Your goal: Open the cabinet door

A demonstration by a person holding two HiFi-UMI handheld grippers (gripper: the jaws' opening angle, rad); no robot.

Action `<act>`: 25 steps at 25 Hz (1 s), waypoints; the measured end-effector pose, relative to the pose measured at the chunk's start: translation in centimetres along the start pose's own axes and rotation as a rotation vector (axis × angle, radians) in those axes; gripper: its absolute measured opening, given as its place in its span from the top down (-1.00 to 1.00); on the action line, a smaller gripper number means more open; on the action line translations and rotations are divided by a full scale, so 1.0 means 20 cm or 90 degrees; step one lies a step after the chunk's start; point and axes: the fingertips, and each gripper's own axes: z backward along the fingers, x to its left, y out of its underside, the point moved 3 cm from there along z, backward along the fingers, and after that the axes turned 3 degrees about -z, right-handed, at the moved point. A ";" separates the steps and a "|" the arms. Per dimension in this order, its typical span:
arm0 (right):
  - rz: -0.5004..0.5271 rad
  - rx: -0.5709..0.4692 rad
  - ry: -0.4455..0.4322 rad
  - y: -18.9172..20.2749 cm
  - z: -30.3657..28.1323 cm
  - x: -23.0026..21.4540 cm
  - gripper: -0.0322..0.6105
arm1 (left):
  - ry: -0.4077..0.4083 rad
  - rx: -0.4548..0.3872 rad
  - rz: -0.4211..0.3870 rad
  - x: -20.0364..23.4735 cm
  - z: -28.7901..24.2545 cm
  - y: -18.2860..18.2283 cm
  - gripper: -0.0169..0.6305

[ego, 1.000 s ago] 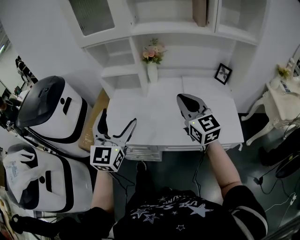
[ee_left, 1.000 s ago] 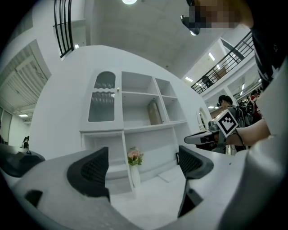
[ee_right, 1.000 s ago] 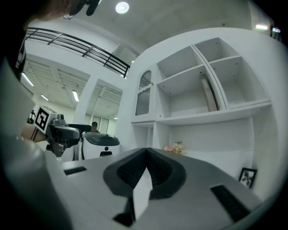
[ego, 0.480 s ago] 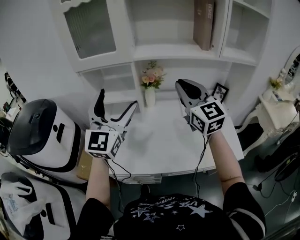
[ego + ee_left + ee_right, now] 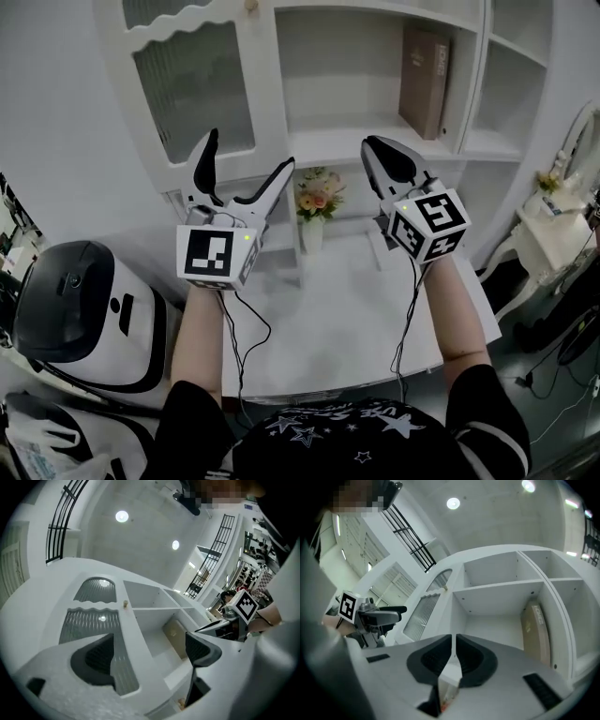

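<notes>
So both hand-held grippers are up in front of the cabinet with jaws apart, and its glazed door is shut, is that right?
Not quite: only the left hand-held gripper has its jaws apart. The right gripper view shows the right hand-held gripper with jaws together. Both are up in front of the cabinet, and its glazed door is shut.

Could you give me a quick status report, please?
Left gripper open, empty, facing cabinet door. Right gripper shut, empty. Door closed, knob untouched. Nothing blocking.
</notes>
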 end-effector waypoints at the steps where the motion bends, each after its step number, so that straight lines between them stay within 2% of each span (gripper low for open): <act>1: 0.007 -0.008 0.006 -0.03 -0.04 0.00 0.84 | 0.002 -0.012 -0.008 0.03 -0.04 -0.02 -0.56; 4: 0.024 -0.036 0.022 -0.12 -0.13 -0.01 0.86 | 0.004 -0.030 -0.038 0.09 -0.15 -0.10 -0.38; 10: 0.058 -0.079 0.039 -0.24 -0.24 0.03 0.86 | -0.002 -0.098 -0.087 0.20 -0.34 -0.24 -0.29; 17: 0.044 -0.100 0.038 -0.32 -0.30 -0.01 0.86 | -0.033 -0.120 -0.101 0.31 -0.52 -0.31 -0.11; 21: 0.049 -0.111 0.021 -0.38 -0.32 -0.06 0.86 | -0.072 -0.115 -0.106 0.36 -0.59 -0.37 0.21; 25: 0.049 -0.118 0.002 -0.40 -0.34 -0.13 0.86 | -0.113 -0.103 -0.121 0.40 -0.67 -0.41 0.25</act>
